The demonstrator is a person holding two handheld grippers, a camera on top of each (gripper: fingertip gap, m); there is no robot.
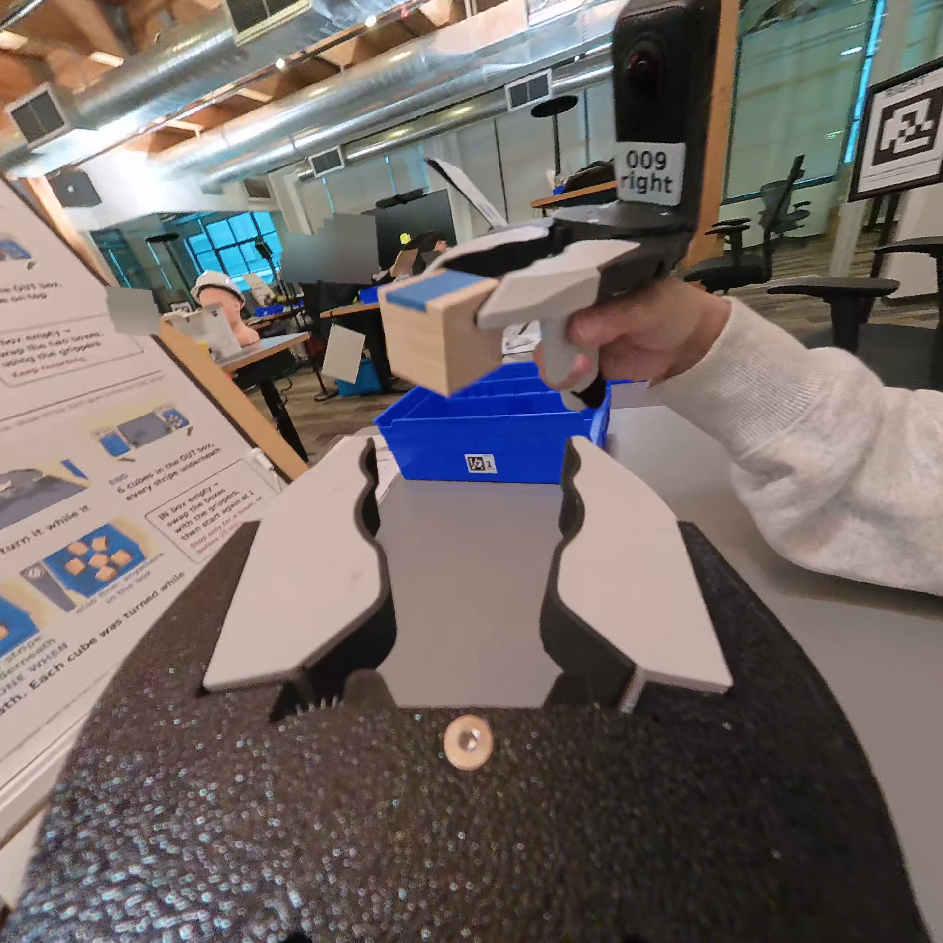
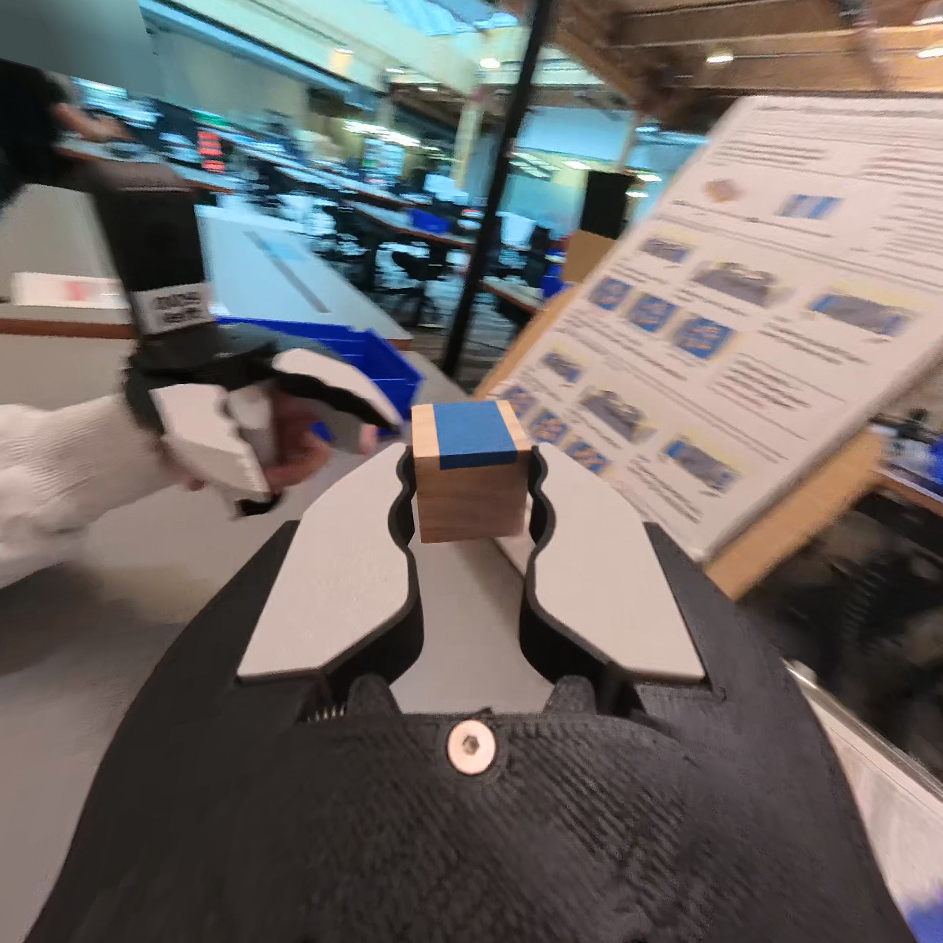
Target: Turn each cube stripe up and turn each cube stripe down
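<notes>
My right gripper (image 2: 469, 459) is shut on a wooden cube (image 2: 467, 490) with a blue stripe on its top face, held in the air above the grey table. The same cube (image 1: 433, 337) shows in the left wrist view, high above a blue bin (image 1: 485, 444), gripped by the right gripper (image 1: 490, 296). My left gripper (image 1: 469, 459) is open and empty, low over the table (image 1: 469, 561) just in front of the bin. In the right wrist view the left gripper (image 2: 316, 433) shows to the left of the cube, apart from it.
An instruction board (image 1: 76, 433) leans at the left of the table and shows at the right in the right wrist view (image 2: 740, 306). Another blue bin (image 2: 367, 357) stands behind the left gripper. Office chairs and desks fill the background.
</notes>
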